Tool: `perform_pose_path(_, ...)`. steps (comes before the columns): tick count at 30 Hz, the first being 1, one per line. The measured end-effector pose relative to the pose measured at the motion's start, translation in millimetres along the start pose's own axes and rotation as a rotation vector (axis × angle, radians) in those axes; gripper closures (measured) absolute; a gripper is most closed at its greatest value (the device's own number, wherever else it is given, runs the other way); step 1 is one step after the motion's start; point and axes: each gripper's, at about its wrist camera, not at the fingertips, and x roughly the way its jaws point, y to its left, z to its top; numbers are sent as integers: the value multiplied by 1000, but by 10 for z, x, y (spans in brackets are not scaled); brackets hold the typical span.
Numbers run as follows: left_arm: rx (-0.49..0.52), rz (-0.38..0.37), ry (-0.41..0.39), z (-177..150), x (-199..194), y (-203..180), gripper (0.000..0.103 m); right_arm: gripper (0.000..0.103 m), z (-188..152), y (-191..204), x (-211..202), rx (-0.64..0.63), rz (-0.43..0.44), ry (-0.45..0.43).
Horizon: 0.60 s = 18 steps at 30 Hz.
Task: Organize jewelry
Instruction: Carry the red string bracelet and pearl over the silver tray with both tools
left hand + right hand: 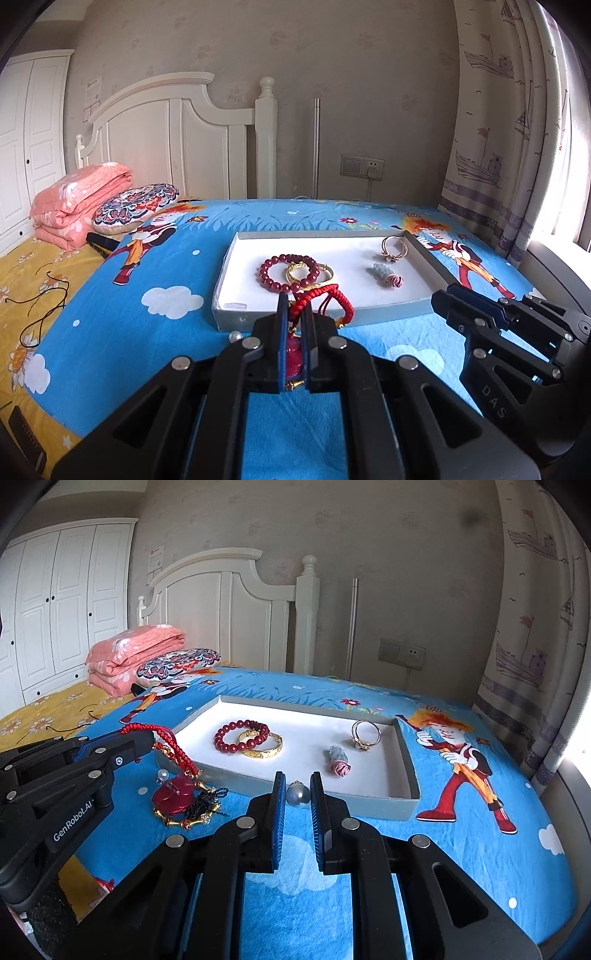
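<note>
Blue cartoon sheet [480,849] covers the bed, and on it lies my landmark, the shallow white tray [406,771]. Inside the tray I see a red bead bracelet [242,734] touching a gold bangle [262,746], with a ring [365,733] toward its far right corner and a small wrapped charm [338,762] near the middle. My left claw [294,306] is nearly closed, pinching the red cord [173,738] of a pendant [173,797] that dangles just off the tray's near left corner. My right claw [297,786] is clamped on a grey pearl [298,794], just short of the tray's near wall. I judge both pieces need carrying straight forward over that wall; the pearl sits nearer, while the cord's long axis hangs downward.
</note>
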Motion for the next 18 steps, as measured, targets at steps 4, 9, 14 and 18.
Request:
perform_pose_path(4, 14, 6, 8, 161, 204, -24, 97, 89, 146, -68, 154, 19, -2, 2)
perform_pose_path(9, 19, 14, 40, 341, 518, -15, 97, 89, 288, -131, 417, 31, -3, 24)
perform_pose_path(14, 4, 5, 94, 556, 925, 17, 97, 89, 422, -232, 818, 53, 6, 81)
perform_pose_path(18, -3, 31, 126, 715, 1248, 54, 97, 89, 545, -308, 1108, 56, -19, 113)
